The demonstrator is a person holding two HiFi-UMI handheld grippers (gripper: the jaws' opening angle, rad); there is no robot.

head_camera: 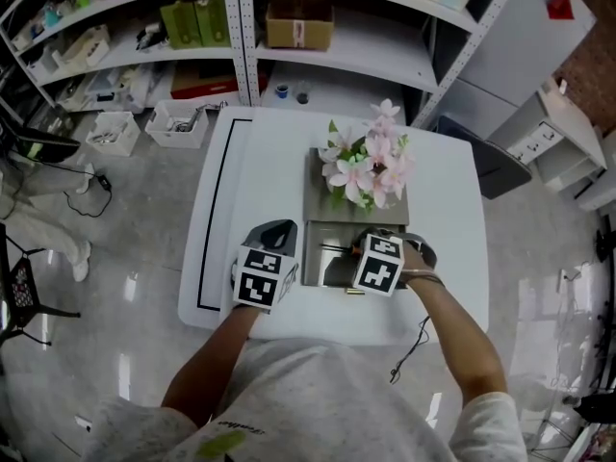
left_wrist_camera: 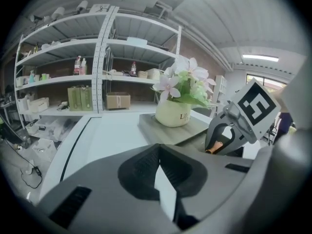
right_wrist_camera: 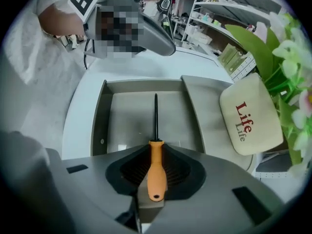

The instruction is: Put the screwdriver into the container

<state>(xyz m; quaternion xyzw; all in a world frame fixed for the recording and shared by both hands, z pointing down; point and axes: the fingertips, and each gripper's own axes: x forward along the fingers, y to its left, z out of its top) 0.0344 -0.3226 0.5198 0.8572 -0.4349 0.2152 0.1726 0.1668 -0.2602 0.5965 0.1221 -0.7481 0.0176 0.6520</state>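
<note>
The metal shelving (head_camera: pixel 241 27), the biggest thing we saw, stood well beyond the far end of the grey container (right_wrist_camera: pixel 100 126), loaded with boxes and bottles. The white table (head_camera: pixel 241 162) carried the container, which sat right of the table's middle. The container had two parts: an open compartment at the end near the person and a flat grey top at the far end. A cream flower pot (right_wrist_camera: pixel 251 118) with "Life" printed on it and pink blossoms stood upright on that flat top.

The left gripper (left_wrist_camera: pixel 158 147) hung over the table just beside the container's left wall, outside it. Its jaws were drawn together with nothing between them; only a thin sliver of white table showed through the pads. The right gripper (right_wrist_camera: pixel 156 152) was at the near end of the container and pointed along the open compartment. Its jaws were clamped on the orange handle of the screwdriver (right_wrist_camera: pixel 156 172). The screwdriver's thin dark shaft reached straight out over the compartment's floor, roughly midway between its side walls. We could not tell whether its tip touched that floor
</note>
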